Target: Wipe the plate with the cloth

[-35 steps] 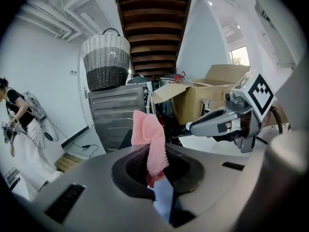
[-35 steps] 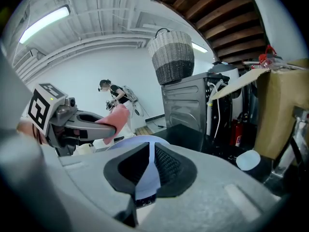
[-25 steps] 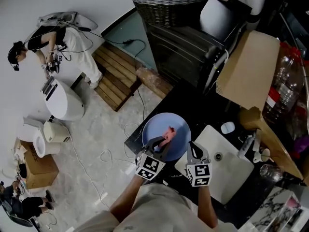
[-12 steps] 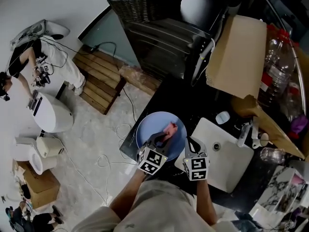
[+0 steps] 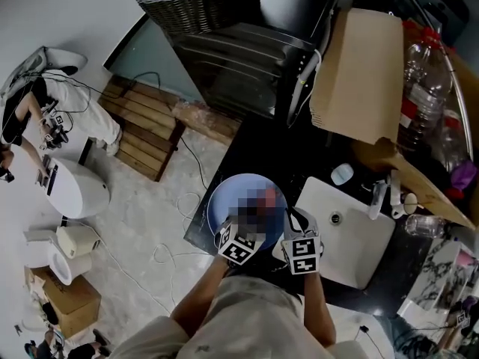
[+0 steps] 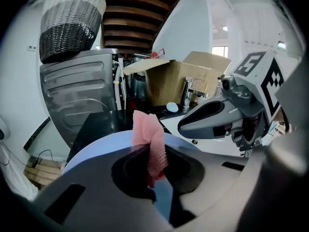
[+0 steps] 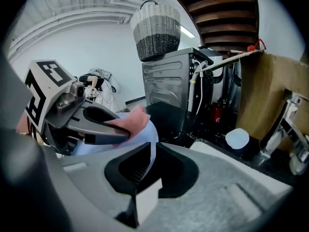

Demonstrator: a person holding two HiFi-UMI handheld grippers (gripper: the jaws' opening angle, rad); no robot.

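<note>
in the head view a blurred patch lies over the middle of the plate (image 5: 217,200), near the left edge of the counter (image 5: 262,152). there the cloth (image 6: 148,137) and the tips of the left gripper (image 6: 152,174) cannot be made out. the plate's near rim is hidden under the left gripper and the right gripper (image 7: 147,158). in the left gripper view the cloth's lower end drops out of sight between the closed jaws. in the right gripper view the left gripper covers most of the plate, whose rim vanishes between the right gripper's jaws. the wicker basket (image 5: 202,2) is cut off by the top edge, the bottles (image 5: 430,73) by the right edge.
</note>
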